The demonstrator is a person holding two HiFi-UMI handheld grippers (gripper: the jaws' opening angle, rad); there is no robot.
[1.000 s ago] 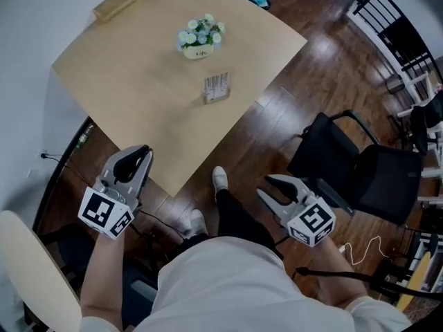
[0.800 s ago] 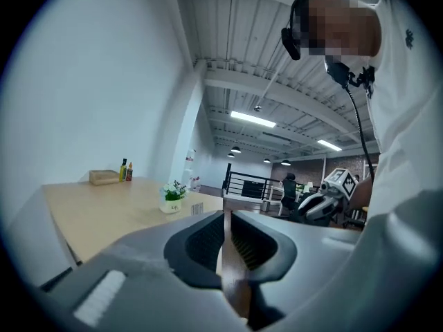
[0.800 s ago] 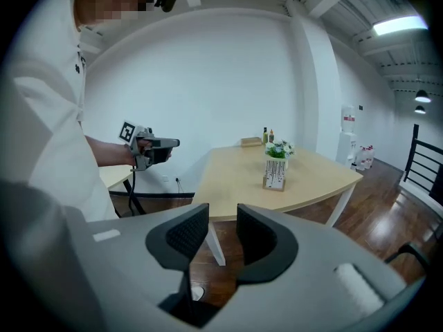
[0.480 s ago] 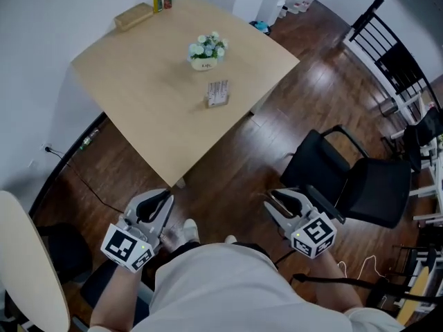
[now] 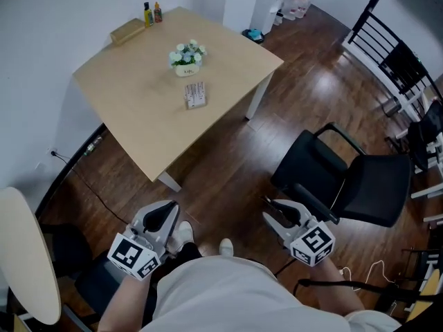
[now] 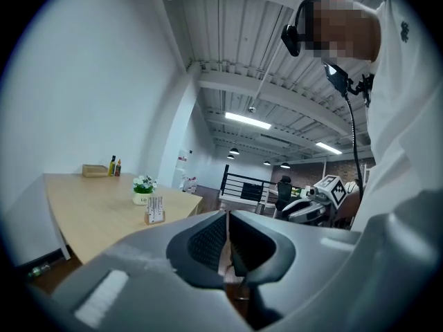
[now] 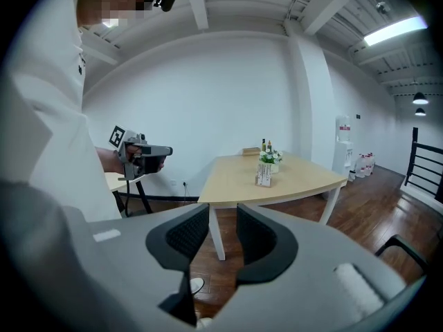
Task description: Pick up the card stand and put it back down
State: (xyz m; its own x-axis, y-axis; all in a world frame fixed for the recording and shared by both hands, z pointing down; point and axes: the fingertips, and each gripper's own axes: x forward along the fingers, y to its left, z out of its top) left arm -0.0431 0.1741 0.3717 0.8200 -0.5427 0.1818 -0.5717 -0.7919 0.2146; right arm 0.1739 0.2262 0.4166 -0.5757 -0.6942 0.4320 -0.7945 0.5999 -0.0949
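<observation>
Card stand [image 5: 195, 95] rests, apparently upright, just beside the flower pot [image 5: 184, 56]. Left gripper [image 5: 166, 211] jaws, just closing, nearly meet and hold nothing. Right gripper [image 5: 272, 209] jaws stand apart, holding nothing. Both are far from the pot. This fits pre-lift or post-replacement.

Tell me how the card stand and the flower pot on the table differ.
The card stand is a flat upright holder of pale cards; the flower pot is round and white with blossoms. The card stand sits nearer the person, the flower pot farther back. Both stand upright on the table, apart.
</observation>
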